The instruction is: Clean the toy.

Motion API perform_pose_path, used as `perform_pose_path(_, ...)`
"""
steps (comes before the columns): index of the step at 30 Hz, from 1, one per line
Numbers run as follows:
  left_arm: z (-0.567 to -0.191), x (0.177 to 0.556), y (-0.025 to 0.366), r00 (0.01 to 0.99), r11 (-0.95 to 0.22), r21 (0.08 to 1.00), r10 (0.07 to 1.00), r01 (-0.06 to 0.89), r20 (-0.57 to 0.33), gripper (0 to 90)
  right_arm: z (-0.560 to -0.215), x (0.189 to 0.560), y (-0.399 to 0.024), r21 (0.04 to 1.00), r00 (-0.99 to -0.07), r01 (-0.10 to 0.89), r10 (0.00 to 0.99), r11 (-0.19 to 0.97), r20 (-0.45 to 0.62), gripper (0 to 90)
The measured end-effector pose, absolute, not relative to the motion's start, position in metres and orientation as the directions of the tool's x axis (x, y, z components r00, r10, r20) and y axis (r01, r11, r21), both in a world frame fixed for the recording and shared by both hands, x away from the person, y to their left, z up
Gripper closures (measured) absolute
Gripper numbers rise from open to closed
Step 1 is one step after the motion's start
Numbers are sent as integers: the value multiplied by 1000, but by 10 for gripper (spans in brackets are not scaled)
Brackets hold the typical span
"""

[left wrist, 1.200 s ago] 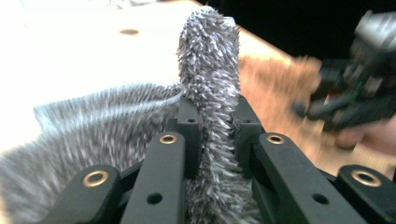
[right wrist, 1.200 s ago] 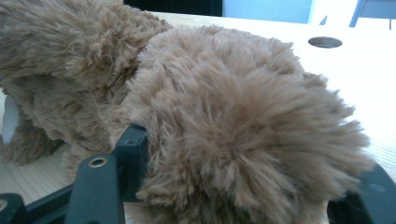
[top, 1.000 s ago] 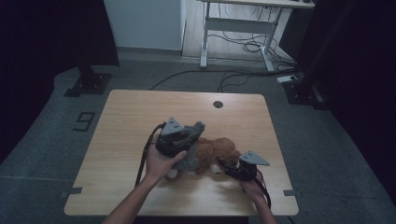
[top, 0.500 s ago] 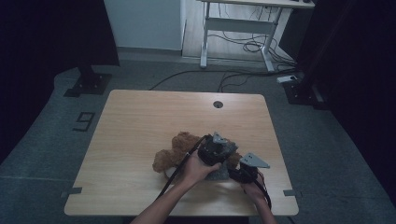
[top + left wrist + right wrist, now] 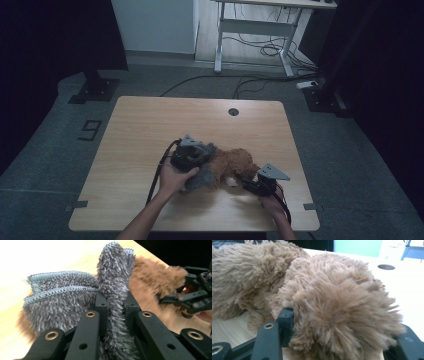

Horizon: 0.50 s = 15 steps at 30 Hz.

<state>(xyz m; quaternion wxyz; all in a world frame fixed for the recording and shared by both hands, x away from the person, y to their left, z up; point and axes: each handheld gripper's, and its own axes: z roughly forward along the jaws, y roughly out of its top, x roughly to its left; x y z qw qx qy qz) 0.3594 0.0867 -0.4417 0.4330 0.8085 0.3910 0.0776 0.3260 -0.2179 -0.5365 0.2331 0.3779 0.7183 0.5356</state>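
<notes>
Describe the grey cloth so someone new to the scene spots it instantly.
On the wooden table, look near the front edge, where a fluffy brown plush lies. The grey cloth sits against the plush's left side, with a fold pinched upright in the left claw. Unlike the long-furred brown plush, it is grey, short-piled and has a stitched hem.

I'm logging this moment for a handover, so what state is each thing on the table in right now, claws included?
Grey cloth: folded, one fold pinched upright, lying against the brown plush.
Brown plush toy: lying on the table, one fluffy part between the right claw's jaws.
Left claw: shut on the grey cloth.
Right claw: shut on the brown plush toy; its jaws have just been closing.
</notes>
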Motion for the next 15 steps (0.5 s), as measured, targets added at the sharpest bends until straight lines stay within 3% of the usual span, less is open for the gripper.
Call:
perform_pose_path(7, -451, 354, 121, 646, -252, 760, 713, 599, -273, 782, -536, 326, -217, 945, -605, 295, 793, 139, 72, 407)
perform_pose_path(15, -452, 351, 140, 613, -232, 772, 752, 591, -243, 781, -537, 326, -218, 945, -605, 296, 793, 137, 75, 407)
